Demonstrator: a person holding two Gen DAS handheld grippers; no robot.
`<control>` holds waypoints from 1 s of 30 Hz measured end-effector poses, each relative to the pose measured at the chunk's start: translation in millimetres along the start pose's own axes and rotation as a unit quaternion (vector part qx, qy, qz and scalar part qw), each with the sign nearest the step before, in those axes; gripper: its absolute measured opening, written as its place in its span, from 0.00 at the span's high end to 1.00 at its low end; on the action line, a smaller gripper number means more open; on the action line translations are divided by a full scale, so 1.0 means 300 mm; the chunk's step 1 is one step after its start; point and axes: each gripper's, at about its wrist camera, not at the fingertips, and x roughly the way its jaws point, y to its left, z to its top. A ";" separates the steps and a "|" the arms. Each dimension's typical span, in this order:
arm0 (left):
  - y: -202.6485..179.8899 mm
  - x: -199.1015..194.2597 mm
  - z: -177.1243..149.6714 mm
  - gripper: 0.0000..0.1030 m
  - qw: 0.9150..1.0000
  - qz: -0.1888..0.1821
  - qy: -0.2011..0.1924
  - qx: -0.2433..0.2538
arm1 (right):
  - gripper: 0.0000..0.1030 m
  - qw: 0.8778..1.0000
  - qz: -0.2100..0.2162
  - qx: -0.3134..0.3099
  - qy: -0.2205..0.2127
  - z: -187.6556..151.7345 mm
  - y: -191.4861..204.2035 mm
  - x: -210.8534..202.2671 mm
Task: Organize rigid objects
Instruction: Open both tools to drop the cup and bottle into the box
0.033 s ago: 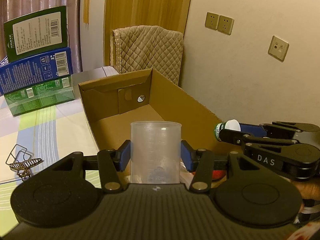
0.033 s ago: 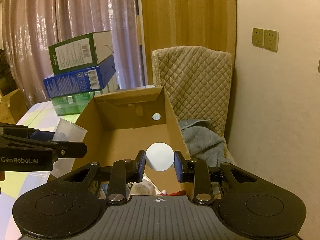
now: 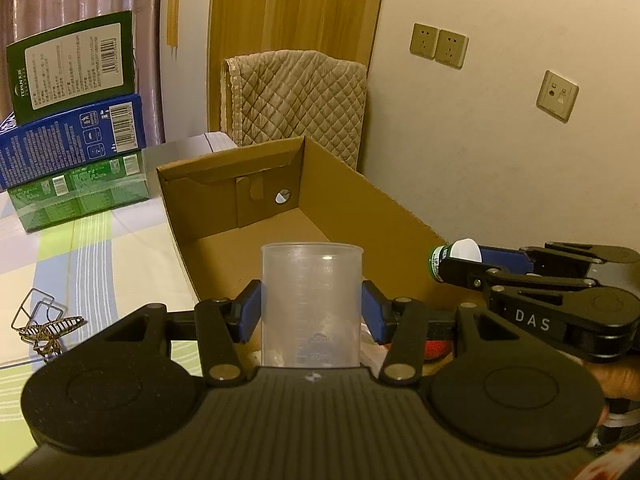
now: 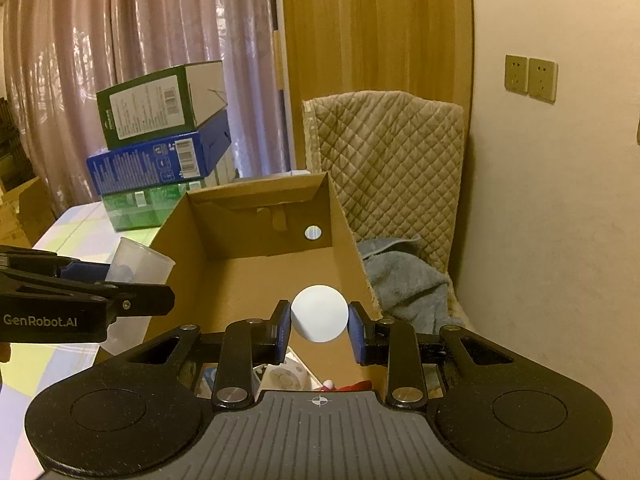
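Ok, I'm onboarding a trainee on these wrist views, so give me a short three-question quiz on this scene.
1. True or false: the left claw holds a clear measuring cup.
2. What does the right claw grip? A) small bottle with a white cap B) binder clip C) towel
3. Fill in: both claws hover over an open ____ box.

Key: 1 true; 2 A; 3 cardboard.
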 end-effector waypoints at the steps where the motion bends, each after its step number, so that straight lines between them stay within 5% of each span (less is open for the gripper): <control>1: 0.001 0.003 0.001 0.54 1.000 0.001 0.000 0.000 | 0.74 1.000 0.000 0.000 0.001 0.001 0.001 0.003; 8: 0.008 0.016 0.003 0.53 1.000 0.008 -0.006 0.003 | 0.74 1.000 0.000 0.000 0.002 0.003 0.001 0.010; 11: 0.010 0.009 0.004 0.40 1.000 0.014 -0.012 0.000 | 0.74 1.000 0.001 -0.001 0.001 0.005 0.007 0.011; 30: 0.043 -0.068 -0.004 0.40 0.999 0.034 -0.024 -0.010 | 0.74 1.000 0.001 0.004 -0.001 0.005 0.027 -0.015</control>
